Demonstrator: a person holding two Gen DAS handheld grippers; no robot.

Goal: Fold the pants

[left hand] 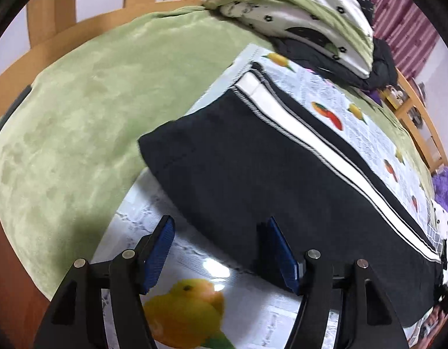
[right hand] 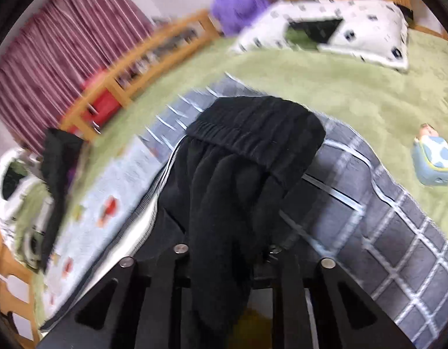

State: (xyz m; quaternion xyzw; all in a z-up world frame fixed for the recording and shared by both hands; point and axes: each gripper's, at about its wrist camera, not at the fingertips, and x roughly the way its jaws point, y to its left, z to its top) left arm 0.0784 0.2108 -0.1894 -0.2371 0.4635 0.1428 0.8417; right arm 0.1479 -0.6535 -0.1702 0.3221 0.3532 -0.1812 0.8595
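Black pants [left hand: 253,174] with a white side stripe [left hand: 305,133] lie on a fruit-print mat [left hand: 194,261] in the left wrist view. My left gripper [left hand: 221,250] stands open at their near edge. Its right blue pad [left hand: 282,253] is against the cloth, and its left pad [left hand: 160,250] is over the bare mat. In the right wrist view the waist end of the pants [right hand: 247,157] is bunched and draped over my right gripper [right hand: 226,232], which is shut on the fabric. Its elastic waistband [right hand: 253,136] points away from me. The cloth hides the right fingertips.
A green bedspread [left hand: 78,116] covers the bed, with a grey checked mat [right hand: 398,247] beside the fruit-print one. A folded quilt [left hand: 296,14] and dark clothes lie at one end. A pillow [right hand: 340,29], a purple plush [right hand: 238,3] and a small toy [right hand: 433,160] lie farther off. A wooden frame [right hand: 130,67] runs alongside.
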